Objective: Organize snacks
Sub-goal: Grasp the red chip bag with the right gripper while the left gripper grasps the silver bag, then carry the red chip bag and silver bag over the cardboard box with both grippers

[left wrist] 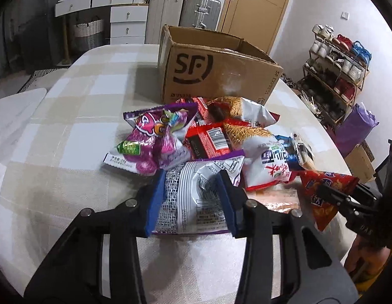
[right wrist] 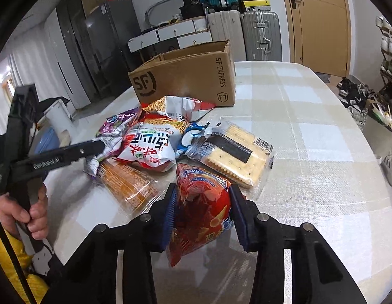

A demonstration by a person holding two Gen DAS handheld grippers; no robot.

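Snacks, assorted packets, heaped on a checked tablecloth just in front of an open cardboard box printed with "SF" and "SF EXPRESS"; all places below are given from that box. Farthest from the box, at the near edge of the heap: silver-and-purple packet, printed back upward, pinched on both sides between the blue pads of the left gripper, jaws drawn in tight against it. To its right, equally far from the box: red chip bag, squeezed between the blue pads of the right gripper, jaws closed hard on the bag so that it bulges above and below them. A hand grasps the handle of the left tool at the left edge of the right wrist view. Closer to the box: clear-wrapped orange packet lying flat; cracker pack in clear wrap with a black label, on the heap's right side. Closer again: white noodle-snack bag with red characters, a small blue-and-white packet beside it, red wrappers with a barcode, and a pink-and-purple bag on the heap's left side. Touching or nearly touching the box front: a second white noodle-snack bag. Behind the box: white drawers, suitcases, a wooden door; a shoe rack stands to its right.
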